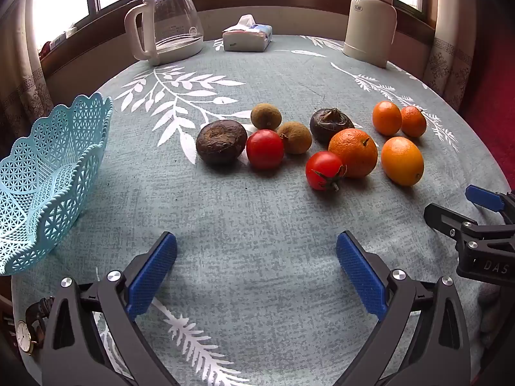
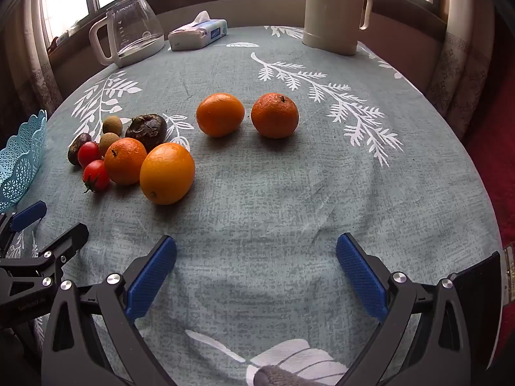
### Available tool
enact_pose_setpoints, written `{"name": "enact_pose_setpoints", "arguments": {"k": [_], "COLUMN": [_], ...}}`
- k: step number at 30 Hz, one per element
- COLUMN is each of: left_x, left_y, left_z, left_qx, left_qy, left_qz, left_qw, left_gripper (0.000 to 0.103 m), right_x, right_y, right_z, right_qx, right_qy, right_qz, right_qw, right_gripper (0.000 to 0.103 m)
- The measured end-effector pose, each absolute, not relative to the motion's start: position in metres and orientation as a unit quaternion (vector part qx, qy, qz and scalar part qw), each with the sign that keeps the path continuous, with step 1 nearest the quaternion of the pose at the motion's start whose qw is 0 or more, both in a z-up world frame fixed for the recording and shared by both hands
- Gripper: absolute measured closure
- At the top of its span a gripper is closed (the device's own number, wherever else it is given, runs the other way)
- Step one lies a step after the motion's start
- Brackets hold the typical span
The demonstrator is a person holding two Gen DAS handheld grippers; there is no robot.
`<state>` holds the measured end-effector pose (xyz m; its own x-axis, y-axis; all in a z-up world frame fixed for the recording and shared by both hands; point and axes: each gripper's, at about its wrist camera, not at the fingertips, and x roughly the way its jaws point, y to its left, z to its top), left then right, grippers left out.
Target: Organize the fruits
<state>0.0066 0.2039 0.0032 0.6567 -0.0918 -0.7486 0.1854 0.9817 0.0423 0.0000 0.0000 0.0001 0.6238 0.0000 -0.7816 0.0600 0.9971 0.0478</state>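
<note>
Beside the basket [image 1: 48, 173], at its right on the cloth [image 1: 257, 218], the fruit lies loose: nothing sits in the basket yet, so I judge the sorting has not begun. Nearest the basket is a dark brown fruit [image 1: 221, 141], with a tomato [image 1: 264, 149] touching it. Two small brown fruits [image 1: 266, 116] lie just behind the tomato. Farther from the basket come a second dark fruit [image 1: 331, 124], a stemmed tomato [image 1: 324, 170] pressed against an orange [image 1: 353, 152], then a yellower orange [image 1: 402, 160]. Two small oranges [image 2: 220, 114] lie farthest from the basket, apart from the rest.

Left gripper [image 1: 256, 268] hangs over bare cloth short of the fruit, jaws spread wide and empty. Right gripper [image 2: 256, 270] does likewise on the side away from the basket, also wide apart with nothing between its pads.

Risks, as I judge them: the fruits are round and crowded, so closing on one tomato could nudge its neighbour and send it rolling toward the table edge. Tomatoes are soft; a hard squeeze could split the skin. The basket looks light and sits at the table's rim, so a drop against its wall might tip or push it off. With both grippers close together, reaching for the middle cluster at once could make them collide.
</note>
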Motion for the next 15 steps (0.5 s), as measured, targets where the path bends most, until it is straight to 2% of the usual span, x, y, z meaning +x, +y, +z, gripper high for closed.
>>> {"name": "enact_pose_setpoints", "arguments": {"k": [15], "left_x": [0.0063], "left_y": [0.2029], "left_z": [0.0028], "left_qx": [0.058], "left_qy": [0.407], "left_qz": [-0.076], "left_qw": [0.909], "left_gripper": [0.003], "right_x": [0.0], "right_y": [0.0], "right_z": [0.0], "right_qx": [0.035], "right_qy": [0.433], "right_qz": [-0.017], "right_qw": [0.9], "right_gripper": [0.005]}}
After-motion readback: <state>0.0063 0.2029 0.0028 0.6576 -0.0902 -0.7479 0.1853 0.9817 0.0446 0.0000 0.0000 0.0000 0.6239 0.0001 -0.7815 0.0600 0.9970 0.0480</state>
